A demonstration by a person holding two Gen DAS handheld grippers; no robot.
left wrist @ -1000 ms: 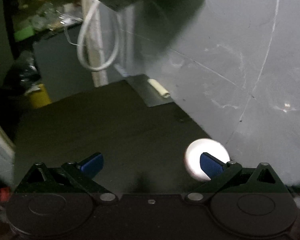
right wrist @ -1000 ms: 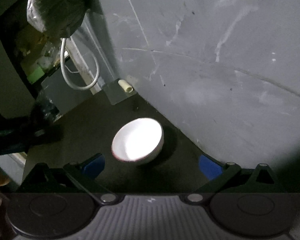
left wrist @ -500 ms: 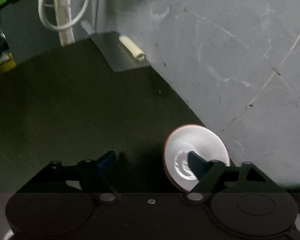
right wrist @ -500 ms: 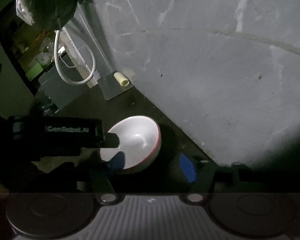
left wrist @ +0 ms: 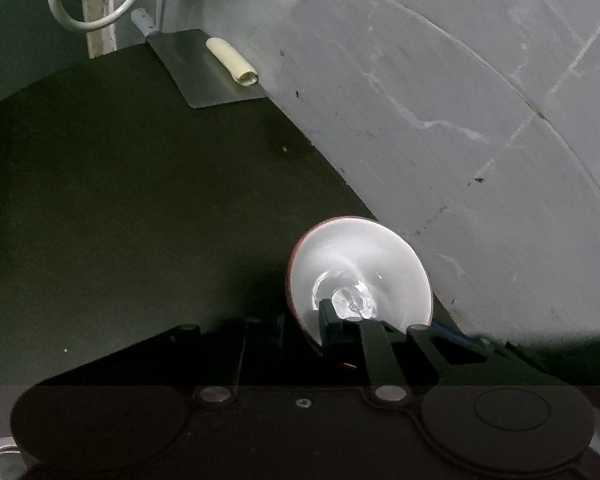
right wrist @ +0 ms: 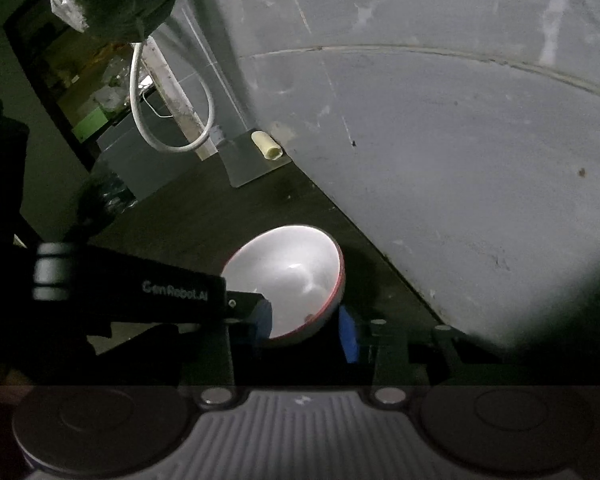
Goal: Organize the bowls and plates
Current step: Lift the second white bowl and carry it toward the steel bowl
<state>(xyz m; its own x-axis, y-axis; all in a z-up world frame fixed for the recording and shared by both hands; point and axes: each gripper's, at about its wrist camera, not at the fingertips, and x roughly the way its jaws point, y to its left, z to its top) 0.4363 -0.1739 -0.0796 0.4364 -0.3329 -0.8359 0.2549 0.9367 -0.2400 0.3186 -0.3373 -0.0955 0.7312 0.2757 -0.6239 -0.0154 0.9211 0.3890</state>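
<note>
"GenRobot.AI" marks the left gripper (right wrist: 260,314), its just-closing fingers pinching the bowl (right wrist: 288,284) rim; right gripper (right wrist: 306,330) fingers, also closing, straddle it, contact unclear.

A bowl (left wrist: 360,268) sits on the dark tabletop (left wrist: 140,208) in front of you, close against the wall (left wrist: 460,120) on its right. Your left gripper (left wrist: 300,330) straddles the bowl's near-left rim, one finger inside. Your right gripper (right wrist: 306,326) flanks the bowl's near side. Farther back, a small roll (left wrist: 232,62) lies on a flat metal sheet (left wrist: 198,68) beside the wall, a looped cable (left wrist: 96,20) behind it.
</note>
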